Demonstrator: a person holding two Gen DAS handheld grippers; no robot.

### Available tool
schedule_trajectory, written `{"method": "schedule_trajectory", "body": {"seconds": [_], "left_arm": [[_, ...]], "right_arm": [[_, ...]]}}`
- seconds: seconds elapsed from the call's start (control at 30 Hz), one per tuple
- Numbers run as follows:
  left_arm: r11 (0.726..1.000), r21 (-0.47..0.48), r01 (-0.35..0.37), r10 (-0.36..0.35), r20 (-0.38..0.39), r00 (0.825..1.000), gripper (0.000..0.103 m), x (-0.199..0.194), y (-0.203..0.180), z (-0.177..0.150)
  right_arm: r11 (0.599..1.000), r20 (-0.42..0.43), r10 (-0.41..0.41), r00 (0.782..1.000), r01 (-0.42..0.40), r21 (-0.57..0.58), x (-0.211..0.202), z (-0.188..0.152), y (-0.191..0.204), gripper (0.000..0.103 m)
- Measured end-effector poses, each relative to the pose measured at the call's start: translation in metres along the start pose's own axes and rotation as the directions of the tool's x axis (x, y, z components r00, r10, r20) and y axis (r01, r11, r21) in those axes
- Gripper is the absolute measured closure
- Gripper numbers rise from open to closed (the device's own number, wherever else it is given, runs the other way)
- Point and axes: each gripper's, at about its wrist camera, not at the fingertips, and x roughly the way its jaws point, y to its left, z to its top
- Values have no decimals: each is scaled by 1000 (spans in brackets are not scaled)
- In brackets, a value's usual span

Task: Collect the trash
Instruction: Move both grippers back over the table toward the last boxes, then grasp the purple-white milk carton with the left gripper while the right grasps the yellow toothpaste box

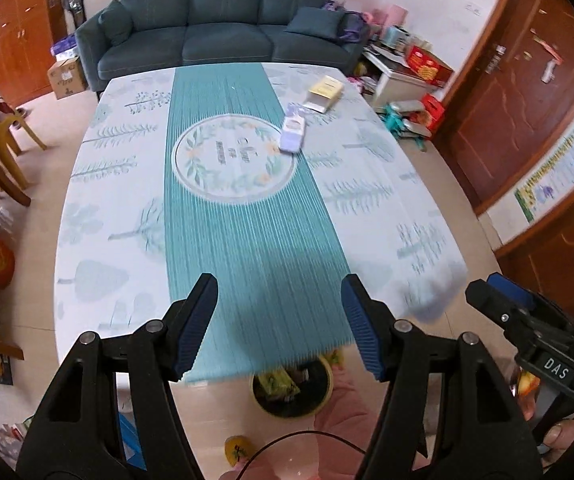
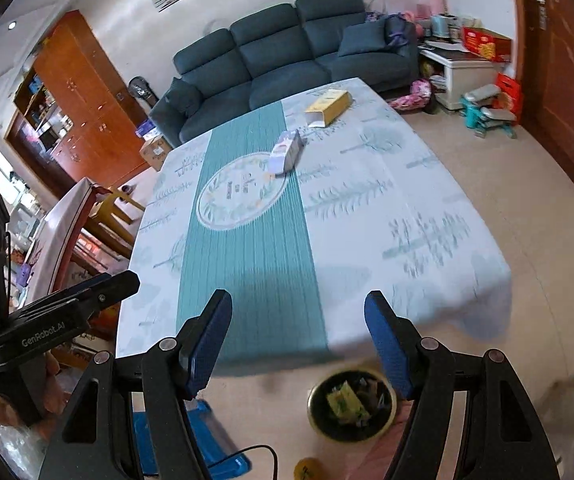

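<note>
The left gripper (image 1: 279, 328) stands wide open, with nothing between its blue pads (image 1: 197, 328). It hangs over the near edge of the table (image 1: 99, 240) and points down toward the cloth. The right gripper (image 2: 299, 344) is also wide open and empty, beside the left one over the same edge. In the left wrist view the right gripper shows at the right border, and a hand (image 1: 559, 436) holds its handle.

The table has a pale cloth with tree prints and a teal band (image 1: 255, 240) along the middle, with a round flower emblem (image 1: 233, 158) on it. Two pieces of trash lie on the far half of the table, well apart from both grippers. A pale purple box (image 1: 294, 131) lies at the right edge of the emblem. A yellow box (image 1: 326, 91) lies farther back, near the purple one but not touching it; its flap is open.

On the floor just below the near table edge stands a round bin (image 2: 351, 408) with a yellow rim. Some wrappers (image 2: 343, 402) are already inside it. A dark sofa (image 1: 223, 20) stands behind the table.
</note>
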Motion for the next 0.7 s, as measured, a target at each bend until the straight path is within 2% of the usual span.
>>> {"method": "schedule_trajectory", "body": {"seconds": [0.13, 0.27, 0.4, 0.5, 0.7], "left_arm": [[998, -56, -33, 32, -23, 999, 42, 49, -14, 56], [993, -102, -54, 45, -92, 995, 42, 113, -32, 117], [989, -123, -79, 61, -143, 988, 42, 180, -48, 168], [984, -135, -120, 92, -198, 976, 42, 229, -52, 194], [976, -143, -165, 117, -294, 949, 42, 299, -47, 215]], "right_arm": [[998, -44, 40, 998, -42, -47, 52, 59, -34, 33], [994, -130, 90, 987, -98, -58, 106, 116, -73, 33], [980, -185, 111, 977, -138, -143, 152, 170, -96, 33], [972, -221, 130, 967, -168, -162, 189, 206, -111, 33], [962, -254, 162, 954, -210, -174, 254, 259, -121, 33]]}}
